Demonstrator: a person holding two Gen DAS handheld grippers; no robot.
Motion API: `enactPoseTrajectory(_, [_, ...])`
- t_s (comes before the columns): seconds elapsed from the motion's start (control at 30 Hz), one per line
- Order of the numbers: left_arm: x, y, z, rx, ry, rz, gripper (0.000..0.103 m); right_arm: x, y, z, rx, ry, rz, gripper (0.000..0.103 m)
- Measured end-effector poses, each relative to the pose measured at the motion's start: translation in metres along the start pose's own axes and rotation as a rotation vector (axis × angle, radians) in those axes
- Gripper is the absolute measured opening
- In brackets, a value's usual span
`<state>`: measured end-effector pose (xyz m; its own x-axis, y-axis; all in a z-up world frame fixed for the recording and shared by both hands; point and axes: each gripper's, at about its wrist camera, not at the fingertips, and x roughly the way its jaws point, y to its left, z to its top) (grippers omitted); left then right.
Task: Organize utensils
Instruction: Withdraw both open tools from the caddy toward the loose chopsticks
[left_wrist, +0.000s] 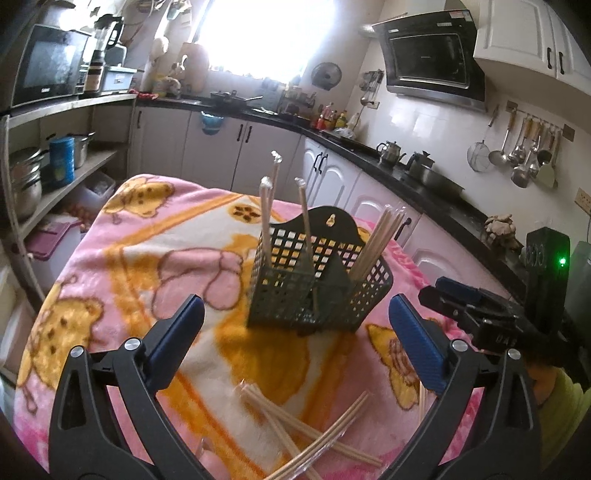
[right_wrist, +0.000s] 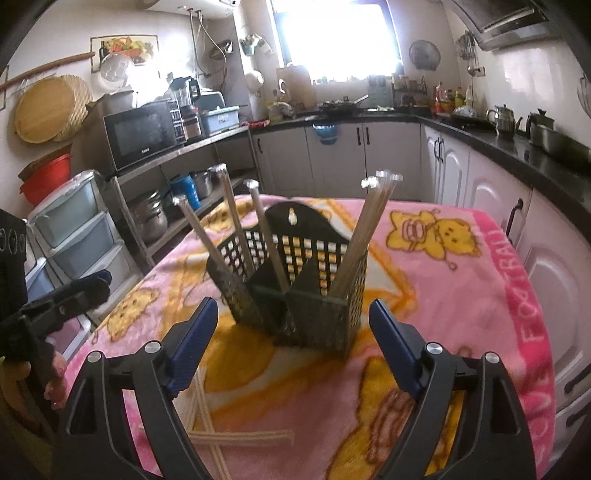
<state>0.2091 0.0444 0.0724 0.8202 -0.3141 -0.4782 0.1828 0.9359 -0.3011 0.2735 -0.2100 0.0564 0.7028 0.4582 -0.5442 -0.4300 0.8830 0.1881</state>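
Left wrist view: we hold our left gripper spread wide and empty, dark perforated plastic utensil basket just ahead, wrapped wooden chopsticks loose beneath on pink cartoon blanket; our right gripper likewise gapes empty.

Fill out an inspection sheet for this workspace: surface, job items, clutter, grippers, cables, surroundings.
Surface: pink cartoon blanket covering the table.
Job's things: dark mesh holder upright mid-table, wrapped chopsticks standing in its compartments; loose chopsticks lying crossed on the blanket at the near edge.
Clutter: nothing seen on the blanket besides these.
Grippers: left gripper open, nothing between its jaws; right gripper open, nothing between its jaws.
Cables: nothing seen on the table.
Surroundings: kitchen; microwave on a shelf, kettle on the dark counter, ladles hanging on the wall.
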Motion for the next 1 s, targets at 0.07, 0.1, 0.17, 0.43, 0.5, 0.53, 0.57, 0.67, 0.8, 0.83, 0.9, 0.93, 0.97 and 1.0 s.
enactPoseTrajectory(0.07, [-0.003,0.001,-0.005,0.006,0.002,0.009,0.091,0.0,0.003,-0.005,0.001,0.01,-0.002,0.081])
enactPoseTrajectory(0.1, [-0.004,0.002,-0.007,0.01,0.004,0.015,0.091,-0.001,0.004,-0.008,0.001,0.015,0.001,0.081])
enactPoseTrajectory(0.17, [-0.006,0.005,-0.013,0.0,0.012,0.022,0.091,-0.002,0.006,-0.013,-0.002,0.023,-0.002,0.081])
enactPoseTrajectory(0.43, [-0.014,0.013,-0.032,-0.028,0.032,0.024,0.091,-0.01,0.008,-0.03,-0.001,0.05,-0.021,0.081])
enactPoseTrajectory(0.5, [-0.014,0.016,-0.036,-0.035,0.039,0.026,0.091,-0.011,0.009,-0.033,0.0,0.055,-0.026,0.081])
enactPoseTrajectory(0.53, [-0.015,0.017,-0.038,-0.038,0.043,0.025,0.091,-0.011,0.009,-0.036,0.001,0.06,-0.027,0.081])
enactPoseTrajectory(0.57, [-0.015,0.018,-0.04,-0.04,0.046,0.026,0.091,-0.011,0.008,-0.038,0.002,0.064,-0.027,0.081])
enactPoseTrajectory(0.67, [-0.014,0.024,-0.048,-0.063,0.061,0.03,0.091,-0.011,0.006,-0.045,0.001,0.08,-0.035,0.081])
enactPoseTrajectory(0.8, [-0.012,0.033,-0.06,-0.086,0.093,0.046,0.091,-0.009,0.005,-0.054,0.009,0.105,-0.033,0.081])
enactPoseTrajectory(0.83, [-0.011,0.035,-0.062,-0.093,0.099,0.047,0.091,-0.008,0.004,-0.056,0.01,0.11,-0.033,0.081])
enactPoseTrajectory(0.9, [-0.008,0.039,-0.065,-0.103,0.11,0.051,0.091,-0.008,0.004,-0.061,0.015,0.121,-0.033,0.081])
enactPoseTrajectory(0.93, [-0.007,0.041,-0.067,-0.107,0.118,0.052,0.091,-0.008,0.004,-0.064,0.017,0.124,-0.034,0.081])
enactPoseTrajectory(0.97, [-0.005,0.042,-0.069,-0.111,0.128,0.052,0.091,-0.008,0.003,-0.067,0.02,0.129,-0.034,0.081])
enactPoseTrajectory(1.0, [-0.003,0.043,-0.071,-0.114,0.134,0.051,0.091,-0.008,0.002,-0.07,0.022,0.135,-0.036,0.081])
